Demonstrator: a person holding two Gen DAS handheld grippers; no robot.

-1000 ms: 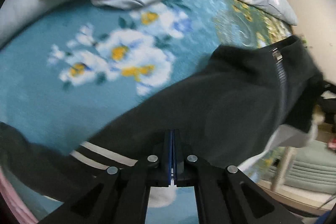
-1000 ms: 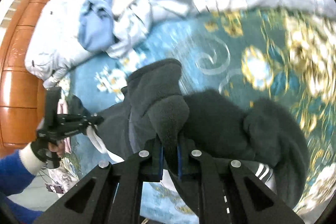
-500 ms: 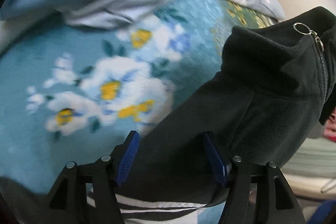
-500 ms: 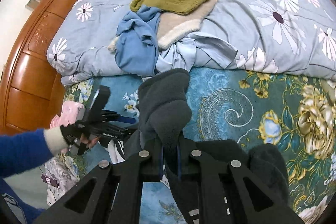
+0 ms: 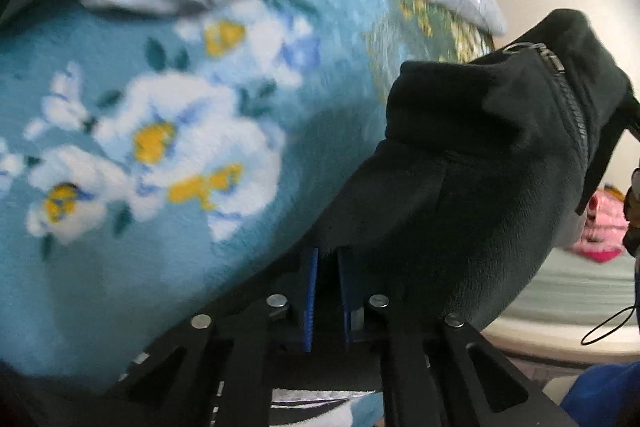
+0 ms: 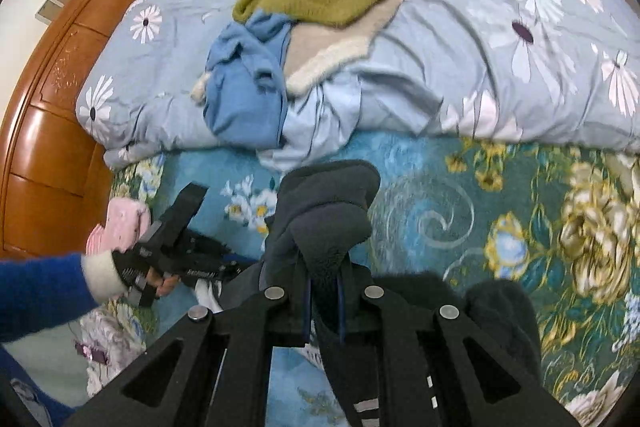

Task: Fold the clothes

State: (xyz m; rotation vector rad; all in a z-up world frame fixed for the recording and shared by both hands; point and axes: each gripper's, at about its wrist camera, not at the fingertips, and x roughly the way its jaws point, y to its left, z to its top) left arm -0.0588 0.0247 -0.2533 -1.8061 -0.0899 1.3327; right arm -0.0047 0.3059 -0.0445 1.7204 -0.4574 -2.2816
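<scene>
Holding a dark fleece jacket (image 6: 324, 211) up over the bed, I grip it with both tools. My right gripper (image 6: 323, 301) is clamped on a thick fold near the collar. My left gripper (image 5: 326, 291) has just been closing, and its blue pads (image 5: 311, 291) are now pinched on the jacket's lower edge, with the zipper (image 5: 576, 111) hanging off to one side. Below lies a teal floral blanket (image 5: 160, 147); a heap of other clothes (image 6: 296, 39) sits on the pale blue duvet (image 6: 500, 47) behind. To do this well, I judge I should draw the two grips apart until the fleece hangs flat, then lower it onto open blanket, well clear of the heap.
</scene>
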